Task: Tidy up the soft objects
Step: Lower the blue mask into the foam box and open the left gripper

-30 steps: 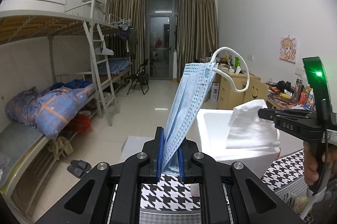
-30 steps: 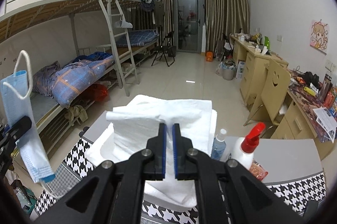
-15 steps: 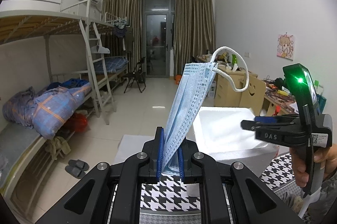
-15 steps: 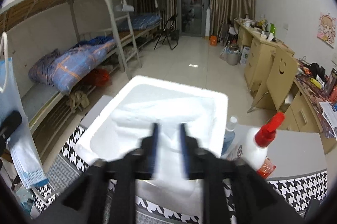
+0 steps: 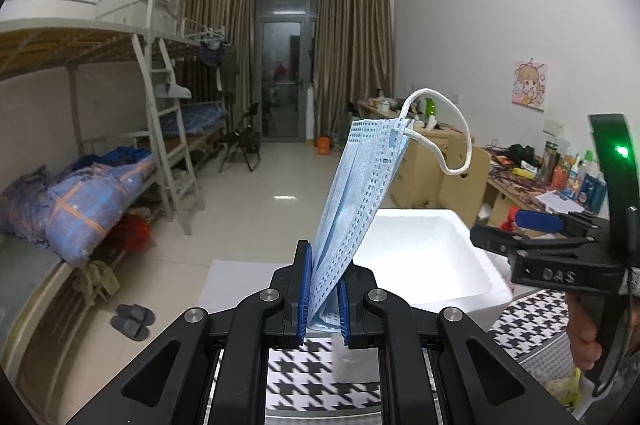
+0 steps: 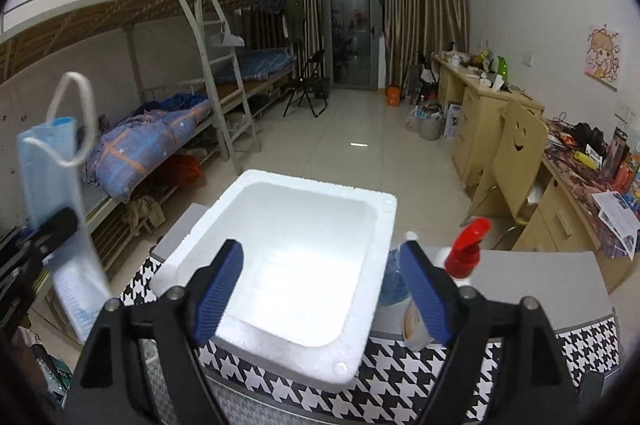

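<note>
A light blue face mask (image 5: 352, 209) with a white ear loop stands upright, and my left gripper (image 5: 325, 289) is shut on its lower edge. The right wrist view shows the same mask (image 6: 44, 177) at the far left. A white foam box (image 6: 316, 185) sits on the houndstooth-covered table. My right gripper (image 6: 322, 251) hovers over its near side. Its jaws are opening wide, with nothing between the blue pads (image 6: 224, 277). The box's inside is washed out white, so its contents cannot be made out. In the left wrist view the right gripper (image 5: 516, 229) hangs beside the box (image 5: 460, 301).
A red-topped spray bottle (image 6: 468, 249) and a small blue bottle (image 6: 394, 273) stand right of the box on the houndstooth cloth (image 6: 400, 365). Bunk beds (image 6: 160, 137) line the left wall. Wooden desks and a chair (image 6: 516, 161) line the right wall.
My right gripper was shut on a white folded tissue over the box. It has opened and the tissue has dropped from sight into the box. The left gripper still holds the mask.
</note>
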Available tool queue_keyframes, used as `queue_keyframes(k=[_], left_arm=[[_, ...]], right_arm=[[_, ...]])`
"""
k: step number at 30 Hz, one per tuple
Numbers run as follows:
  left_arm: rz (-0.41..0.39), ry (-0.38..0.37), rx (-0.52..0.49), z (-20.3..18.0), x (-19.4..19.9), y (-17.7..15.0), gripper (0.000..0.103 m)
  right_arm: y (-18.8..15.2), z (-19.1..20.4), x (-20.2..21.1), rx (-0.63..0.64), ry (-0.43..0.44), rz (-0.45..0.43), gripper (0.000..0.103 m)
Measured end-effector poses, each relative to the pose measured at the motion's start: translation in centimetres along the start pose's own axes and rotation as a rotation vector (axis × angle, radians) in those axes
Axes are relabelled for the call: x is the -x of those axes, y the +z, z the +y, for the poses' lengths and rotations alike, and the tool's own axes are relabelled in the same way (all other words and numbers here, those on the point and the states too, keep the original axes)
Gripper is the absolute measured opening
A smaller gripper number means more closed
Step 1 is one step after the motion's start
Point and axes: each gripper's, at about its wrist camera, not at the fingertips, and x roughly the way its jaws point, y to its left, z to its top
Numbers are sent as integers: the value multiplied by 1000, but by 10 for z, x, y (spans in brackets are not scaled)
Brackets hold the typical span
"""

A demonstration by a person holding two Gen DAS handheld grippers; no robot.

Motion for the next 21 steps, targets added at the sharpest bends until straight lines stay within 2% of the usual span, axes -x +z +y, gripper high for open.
queue_keyframes(k=[6, 21], left_arm=[[19, -11, -6, -8, -12, 5, 13], [52, -43, -53, -40, -42, 11, 13]], right_arm=[[-4, -9, 19, -34, 4, -33, 90], [-22, -25, 49, 3, -17, -69, 90]])
